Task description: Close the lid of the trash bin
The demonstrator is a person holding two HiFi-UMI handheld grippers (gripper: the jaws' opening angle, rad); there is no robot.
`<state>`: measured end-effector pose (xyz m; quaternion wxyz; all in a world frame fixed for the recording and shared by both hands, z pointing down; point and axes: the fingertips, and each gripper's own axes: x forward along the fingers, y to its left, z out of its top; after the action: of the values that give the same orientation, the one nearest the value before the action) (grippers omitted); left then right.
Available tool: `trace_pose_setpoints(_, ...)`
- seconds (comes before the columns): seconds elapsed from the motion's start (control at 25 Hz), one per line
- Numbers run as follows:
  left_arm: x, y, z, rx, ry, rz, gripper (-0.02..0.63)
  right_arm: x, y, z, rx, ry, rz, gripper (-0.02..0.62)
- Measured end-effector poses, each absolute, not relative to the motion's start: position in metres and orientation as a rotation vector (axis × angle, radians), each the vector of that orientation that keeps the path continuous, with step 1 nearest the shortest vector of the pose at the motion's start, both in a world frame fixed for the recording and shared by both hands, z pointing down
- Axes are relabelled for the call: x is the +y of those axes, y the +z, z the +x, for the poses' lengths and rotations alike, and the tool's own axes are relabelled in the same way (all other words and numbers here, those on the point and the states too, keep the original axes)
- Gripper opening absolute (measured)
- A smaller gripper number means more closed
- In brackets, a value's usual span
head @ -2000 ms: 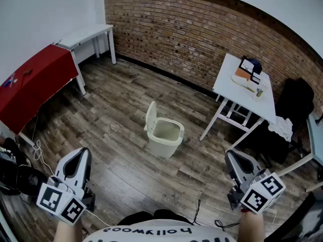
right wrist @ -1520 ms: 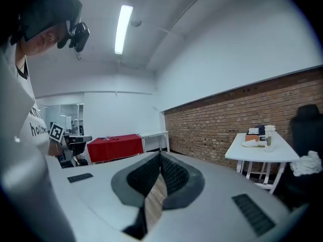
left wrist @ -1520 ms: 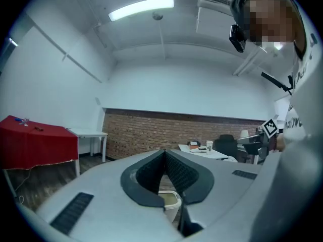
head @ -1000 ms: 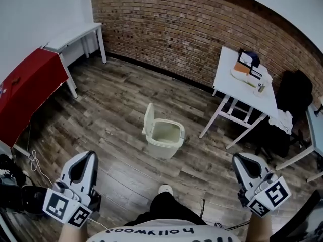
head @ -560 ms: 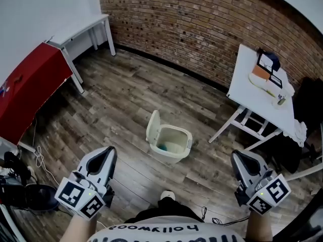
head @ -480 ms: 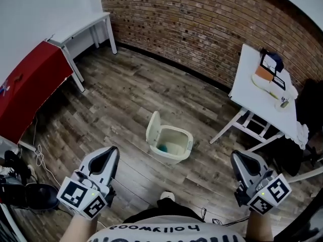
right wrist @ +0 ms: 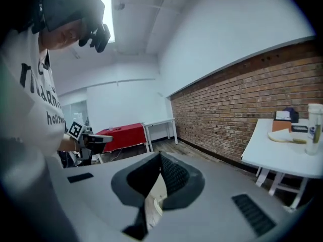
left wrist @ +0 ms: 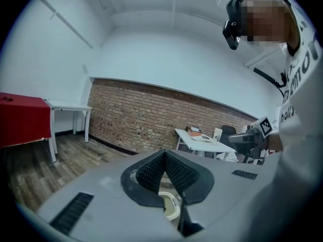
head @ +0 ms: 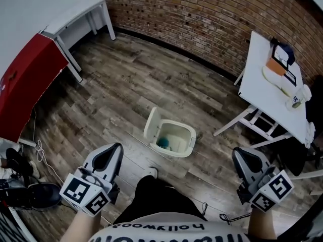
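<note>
Wood-plank floor (head: 116, 89) below a brick wall carries the cream plastic trash bin (head: 192, 137) near its middle, its hinged lid (head: 151, 124) standing upright at the bin's left rim. A small teal lump (head: 163, 143) lies inside. The left gripper (head: 117, 147) and right gripper (head: 239, 153) hover well apart from the bin, each with fingers pressed together on nothing.

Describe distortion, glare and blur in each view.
Head view: fisheye bows the red brick wall; the cream plastic trash bin is sharp. Left gripper view: black vignette corners; the grey left gripper looks soft up close. Right gripper view: ceiling light flares; person underexposed.
</note>
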<state>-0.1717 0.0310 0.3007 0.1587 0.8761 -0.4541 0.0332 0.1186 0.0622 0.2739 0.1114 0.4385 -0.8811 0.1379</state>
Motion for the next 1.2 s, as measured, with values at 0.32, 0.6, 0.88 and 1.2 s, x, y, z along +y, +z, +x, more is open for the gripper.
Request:
trace_pose_setpoints(0.32,-0.035,0.336,-0.169,-1.156,0.139,2.48,0.006,0.031,0.29,0.096,-2.505,0.454,1.247,0.008)
trace_pose_setpoints(0.6,-0.081,0.352,-0.159,-0.953,0.216,2.539,0.006,-0.011,0.279,0.076,-2.562,0.513,1.287,0.006)
trace_pose_setpoints(0.88,-0.119,0.437,-0.171,-0.838,0.531,2.518,0.006,-0.046,0.317,0.08,-2.441,0.724,1.491,0.007)
trace_pose_setpoints(1.2,-0.141,0.504,-0.174,-0.701,0.669,2.463,0.006,-0.05,0.315,0.098,-2.392,0.777,1.732,0.008)
